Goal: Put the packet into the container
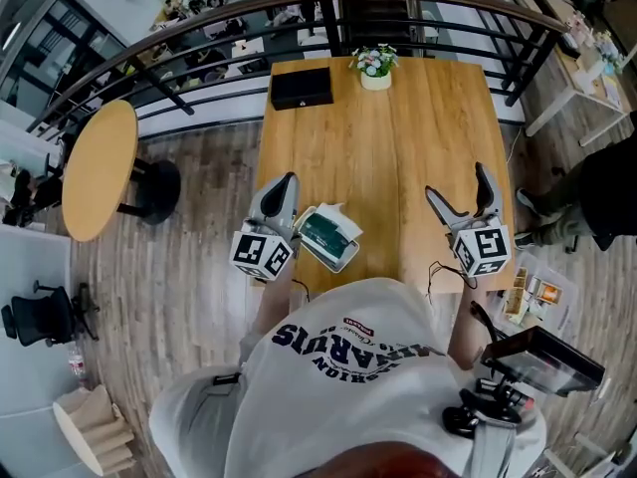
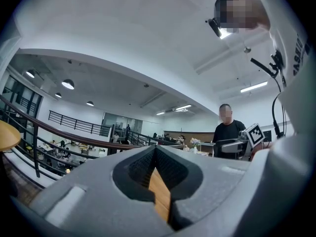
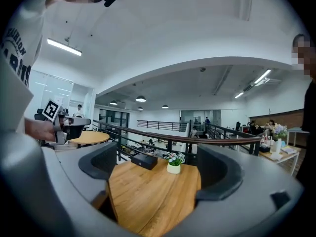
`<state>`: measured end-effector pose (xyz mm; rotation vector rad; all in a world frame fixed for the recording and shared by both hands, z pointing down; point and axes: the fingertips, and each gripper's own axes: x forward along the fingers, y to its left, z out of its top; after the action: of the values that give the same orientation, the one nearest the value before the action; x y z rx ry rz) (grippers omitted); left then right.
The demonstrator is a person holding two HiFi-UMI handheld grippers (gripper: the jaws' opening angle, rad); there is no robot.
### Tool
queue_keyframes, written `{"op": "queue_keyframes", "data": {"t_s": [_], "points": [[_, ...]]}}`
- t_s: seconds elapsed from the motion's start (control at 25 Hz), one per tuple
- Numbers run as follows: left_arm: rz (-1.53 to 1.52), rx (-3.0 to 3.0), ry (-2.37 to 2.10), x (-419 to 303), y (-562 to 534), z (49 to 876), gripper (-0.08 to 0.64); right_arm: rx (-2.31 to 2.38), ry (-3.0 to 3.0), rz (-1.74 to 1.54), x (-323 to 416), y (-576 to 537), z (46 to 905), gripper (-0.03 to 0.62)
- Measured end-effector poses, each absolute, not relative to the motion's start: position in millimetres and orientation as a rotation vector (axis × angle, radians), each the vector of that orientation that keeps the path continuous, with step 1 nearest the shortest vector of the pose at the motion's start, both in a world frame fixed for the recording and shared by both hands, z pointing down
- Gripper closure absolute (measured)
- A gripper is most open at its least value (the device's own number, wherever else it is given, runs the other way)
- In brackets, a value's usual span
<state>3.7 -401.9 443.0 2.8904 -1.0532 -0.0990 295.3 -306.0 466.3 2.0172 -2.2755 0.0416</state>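
Just right of the left gripper (image 1: 288, 181), the green packet (image 1: 328, 237) is lying flat on the desk (image 1: 398, 137). That gripper is sitting closed and empty; the right gripper (image 1: 456, 181) is gaping wide, empty. Best practice: opening over the packet's narrow width and pinching squarely before carrying it to the black container (image 1: 302, 88) far ahead.

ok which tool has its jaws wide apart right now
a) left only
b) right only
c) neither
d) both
b: the right tool has a wide gap between its jaws, with only bare table showing through, while the left tool has its jaws meeting at the tips.
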Motion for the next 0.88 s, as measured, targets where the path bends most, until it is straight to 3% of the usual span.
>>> {"op": "queue_keyframes", "data": {"t_s": [0.16, 0.2, 0.24, 0.28, 0.88], "points": [[-0.09, 2.883, -1.064, 4, -399, 444, 0.558, 1.96, -2.308, 0.055, 286, -303, 468, 0.096], [-0.091, 2.881, -1.064, 4, -398, 443, 0.558, 1.976, -2.299, 0.03, 286, -300, 464, 0.244], [-0.094, 2.878, -1.065, 4, -397, 443, 0.558, 1.999, -2.283, -0.006, 285, -297, 460, 0.512], [-0.096, 2.874, -1.067, 3, -396, 443, 0.558, 2.007, -2.27, -0.035, 284, -296, 457, 0.586], [-0.105, 2.928, -0.926, -9, -379, 453, 0.558, 1.992, -2.232, -0.021, 252, -298, 454, 0.586]]}}
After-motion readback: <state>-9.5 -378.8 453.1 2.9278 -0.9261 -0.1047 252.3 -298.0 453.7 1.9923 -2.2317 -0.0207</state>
